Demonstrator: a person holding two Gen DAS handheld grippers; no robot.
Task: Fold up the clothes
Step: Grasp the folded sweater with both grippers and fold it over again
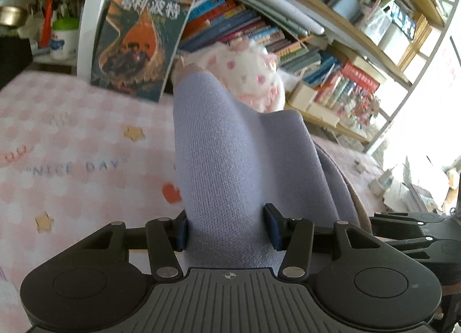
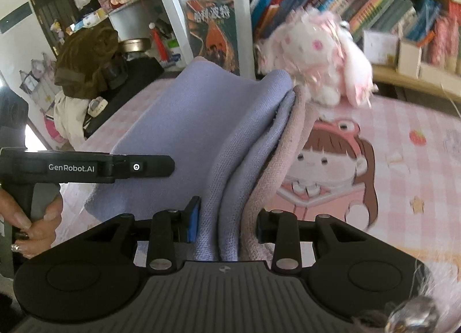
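Above the pink checked bed [image 1: 72, 137], both tongs, left [image 1: 227, 227] and right [image 2: 227, 225], pinch the lilac knit [image 2: 184, 119], already doubled in layers; flattening remains.

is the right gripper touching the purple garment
Touching: the right wrist view shows the right gripper pinching folds of the purple garment between both fingers.

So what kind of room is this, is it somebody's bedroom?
Probably a bedroom, maybe a child's. There's a pink checked bed sheet with a cartoon girl on it, a plush bunny, and shelves packed with books.
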